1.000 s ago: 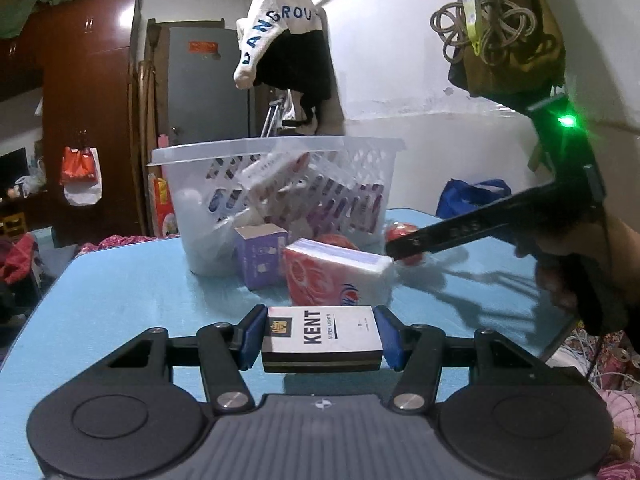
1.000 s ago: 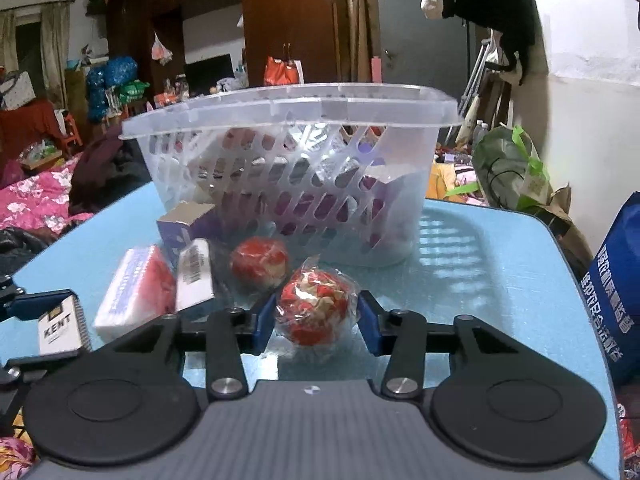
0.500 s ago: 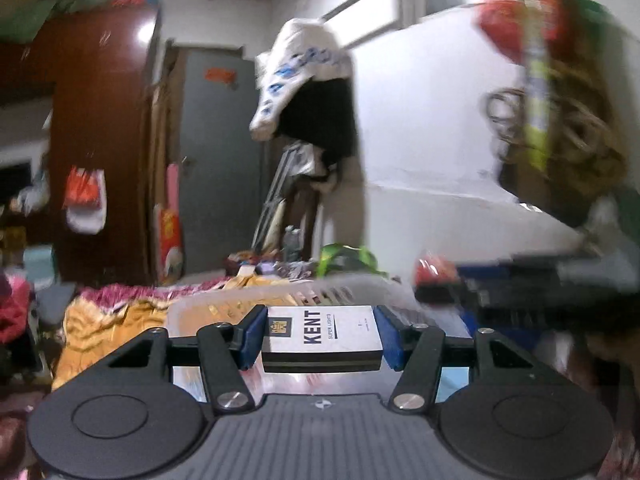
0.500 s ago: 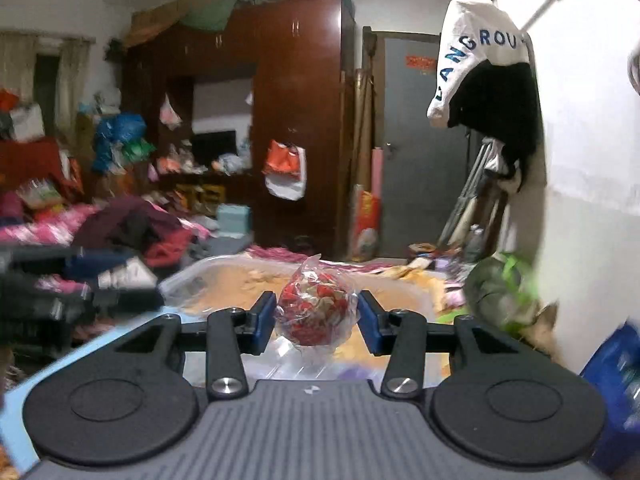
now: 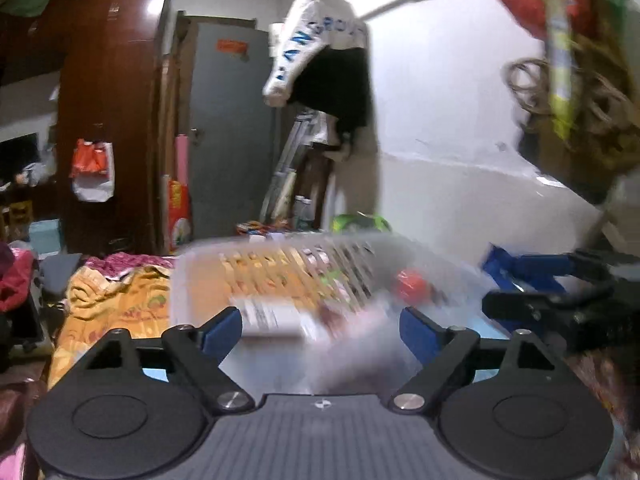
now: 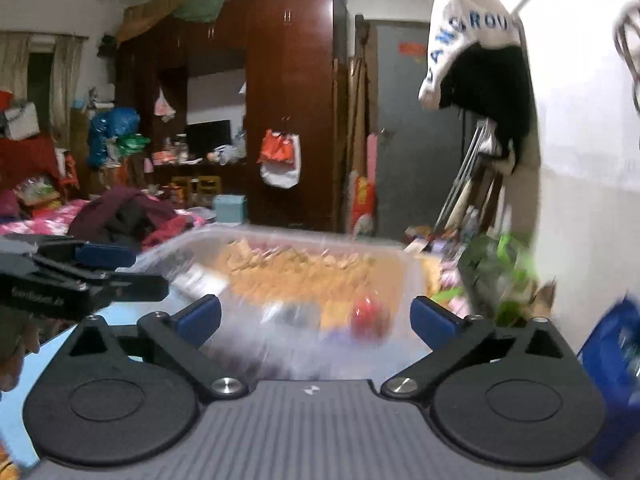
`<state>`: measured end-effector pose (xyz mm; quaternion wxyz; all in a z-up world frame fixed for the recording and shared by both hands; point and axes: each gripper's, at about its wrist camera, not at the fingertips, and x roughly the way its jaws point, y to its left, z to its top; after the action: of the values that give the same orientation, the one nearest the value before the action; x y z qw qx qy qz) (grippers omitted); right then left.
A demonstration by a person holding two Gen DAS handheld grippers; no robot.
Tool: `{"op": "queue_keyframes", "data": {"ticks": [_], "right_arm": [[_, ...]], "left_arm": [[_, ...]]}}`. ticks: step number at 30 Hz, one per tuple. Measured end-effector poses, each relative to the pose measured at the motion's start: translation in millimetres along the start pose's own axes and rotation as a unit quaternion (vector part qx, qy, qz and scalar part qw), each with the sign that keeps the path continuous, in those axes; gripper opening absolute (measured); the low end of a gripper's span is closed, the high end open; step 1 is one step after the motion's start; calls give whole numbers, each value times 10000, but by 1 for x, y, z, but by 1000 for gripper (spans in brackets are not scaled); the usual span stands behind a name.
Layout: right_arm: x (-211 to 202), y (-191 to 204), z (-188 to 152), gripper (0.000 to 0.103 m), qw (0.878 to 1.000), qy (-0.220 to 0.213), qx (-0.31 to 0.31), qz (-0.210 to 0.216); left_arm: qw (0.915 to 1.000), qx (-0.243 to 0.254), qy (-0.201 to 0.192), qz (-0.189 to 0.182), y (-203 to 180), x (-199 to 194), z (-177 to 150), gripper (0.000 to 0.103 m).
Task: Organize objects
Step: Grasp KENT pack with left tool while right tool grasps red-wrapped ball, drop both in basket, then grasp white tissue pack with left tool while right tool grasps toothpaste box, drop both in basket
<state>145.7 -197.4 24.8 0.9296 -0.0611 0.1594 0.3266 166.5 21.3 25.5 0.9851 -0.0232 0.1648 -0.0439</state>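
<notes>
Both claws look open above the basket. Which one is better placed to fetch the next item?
Either, marginally. The left claw and right claw both hang open and empty above the basket; blur hides the table items.

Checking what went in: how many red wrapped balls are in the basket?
1 red ball, low in the basket toward its right side, ahead of the open right gripper. Blur may hide others.

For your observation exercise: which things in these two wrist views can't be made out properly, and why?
- Basket contents, both views: motion blur smears them.
- White box, left view: label unreadable, blurred.
- Red ball, right view: blurred; resting or falling, cannot tell.
- Right gripper, left view: cut off at the edge.
- Table: mostly hidden behind both grippers.
</notes>
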Motion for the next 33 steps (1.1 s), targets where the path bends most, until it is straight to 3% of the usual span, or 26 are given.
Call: {"op": "queue_keyframes", "data": {"ticks": [1,3,5,7,11,14,16,17,21,23,27,30,31,32,33], "right_arm": [[-1,-3,-9,103,9999,105,43,16],[-2,-5,-34,103,9992,357,142,-61],[2,-8,-54,103,9977,622,277,-29],[1,-11,-67,103,9970,652,422,-61],[7,-12,-80,103,9947,808,631,58],[5,-8,-87,103,9946,822,634,97],[3,-4,-89,103,9945,825,630,131],[3,-3,-89,103,9946,819,621,151],[4,10,-93,103,9949,811,513,297],[4,19,-93,103,9953,789,340,439],[9,41,-91,102,9944,780,63,710],[21,59,-88,93,9934,943,-267,596],[26,64,-87,83,9923,1026,-362,594],[30,67,-87,73,9913,1089,-384,630],[33,68,-86,69,9904,1133,-374,699]], "left_arm": [[9996,222,-185,43,-10,-13,-16,94],[9996,272,-33,-41,-24,-27,-43,96],[9993,262,-141,-229,-34,-40,-59,96],[9989,357,-70,-303,-45,-44,-72,96],[9961,740,384,-295,-64,-22,-89,96],[9955,751,500,-296,-66,-12,-89,96],[9956,698,572,-249,-62,-10,-89,85],[9963,609,566,-203,-58,-10,-89,69],[9976,190,487,-463,-40,-22,-98,53],[9983,94,420,-383,-33,-28,-99,45],[9989,-48,348,-299,-15,-41,-103,43],[9988,-84,417,-232,-9,-41,-104,44],[9989,-88,420,-191,-8,-41,-105,45],[9990,-102,399,-155,-7,-42,-105,50],[9992,-119,381,-86,-7,-42,-105,57]]}}
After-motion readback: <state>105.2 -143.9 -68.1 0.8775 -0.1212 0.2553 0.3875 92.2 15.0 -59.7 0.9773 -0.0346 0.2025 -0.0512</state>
